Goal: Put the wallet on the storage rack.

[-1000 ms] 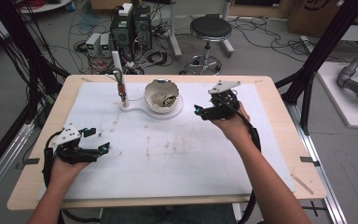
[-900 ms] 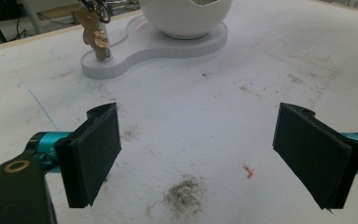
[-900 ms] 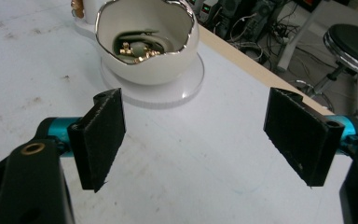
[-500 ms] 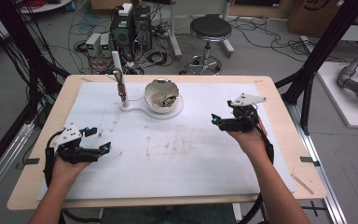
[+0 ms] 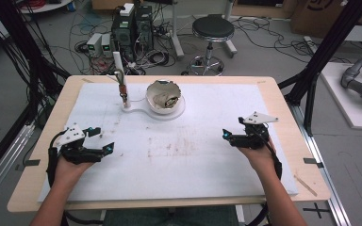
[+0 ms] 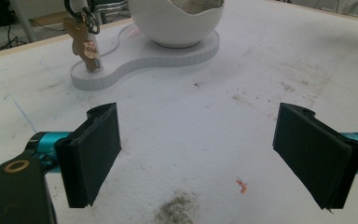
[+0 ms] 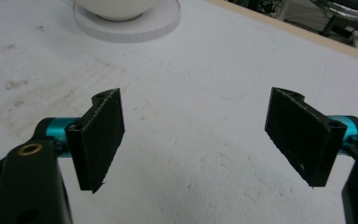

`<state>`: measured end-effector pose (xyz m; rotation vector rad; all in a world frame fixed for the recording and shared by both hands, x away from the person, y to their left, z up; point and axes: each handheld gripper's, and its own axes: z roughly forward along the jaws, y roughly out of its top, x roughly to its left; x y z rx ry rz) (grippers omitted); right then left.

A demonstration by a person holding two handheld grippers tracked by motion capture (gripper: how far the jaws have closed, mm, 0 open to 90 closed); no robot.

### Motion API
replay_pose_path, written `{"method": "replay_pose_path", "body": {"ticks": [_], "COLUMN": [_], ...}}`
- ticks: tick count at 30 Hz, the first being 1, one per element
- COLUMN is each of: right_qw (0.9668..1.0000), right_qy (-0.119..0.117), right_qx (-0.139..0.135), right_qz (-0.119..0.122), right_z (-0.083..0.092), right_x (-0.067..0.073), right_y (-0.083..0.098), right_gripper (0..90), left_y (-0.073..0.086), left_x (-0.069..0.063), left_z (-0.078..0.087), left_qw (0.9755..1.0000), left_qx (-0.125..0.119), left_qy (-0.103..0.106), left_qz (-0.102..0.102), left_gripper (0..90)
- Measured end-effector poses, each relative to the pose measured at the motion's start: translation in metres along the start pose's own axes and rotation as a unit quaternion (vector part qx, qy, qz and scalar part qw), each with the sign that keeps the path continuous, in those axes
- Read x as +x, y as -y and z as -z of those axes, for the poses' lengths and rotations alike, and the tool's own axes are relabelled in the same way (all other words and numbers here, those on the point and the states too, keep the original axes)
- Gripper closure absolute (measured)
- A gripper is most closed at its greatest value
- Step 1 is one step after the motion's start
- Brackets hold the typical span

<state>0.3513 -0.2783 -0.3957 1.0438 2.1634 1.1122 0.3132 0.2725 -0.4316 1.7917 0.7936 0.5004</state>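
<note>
A white egg-shaped bowl with a jagged, broken-shell rim sat on a flat white figure-eight base at the far middle of the white foam-covered table. A small brown bear-shaped key charm hung from a thin white post on the base's smaller lobe, probably so it could dangle free for grasping. The left gripper and right gripper rested near the table's side edges, well apart from the stand, both with jaws spread wide and holding nothing, apparently parked clear of it.
</note>
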Motion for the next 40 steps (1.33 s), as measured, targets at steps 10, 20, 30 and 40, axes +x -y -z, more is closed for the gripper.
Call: {"method": "replay_pose_path", "body": {"ticks": [10, 20, 30, 40], "right_qw": [0.9998, 0.9997, 0.9996, 0.9996], "right_qy": [0.009, 0.018, 0.022, 0.017], "right_qx": [0.006, 0.009, 0.013, 0.022], "right_qz": [-0.016, -0.015, -0.016, -0.011], "right_z": [-0.001, 0.004, 0.006, 0.003], "right_x": [-0.008, -0.011, -0.014, -0.013], "right_y": [0.017, 0.021, 0.024, 0.025], "right_gripper": [20.1, 20.1, 20.2, 20.1], "left_y": [-0.003, -0.003, -0.003, -0.003], "left_x": [-0.001, -0.001, -0.004, -0.003], "left_z": [-0.006, -0.011, -0.012, -0.014], "left_qw": [1.0, 0.9999, 0.9998, 0.9998], "left_qx": [0.002, 0.005, 0.006, 0.012], "left_qy": [0.005, 0.01, 0.015, 0.011], "left_qz": [-0.003, -0.006, -0.008, -0.008], "left_gripper": [14.9, 15.0, 15.0, 14.9]}}
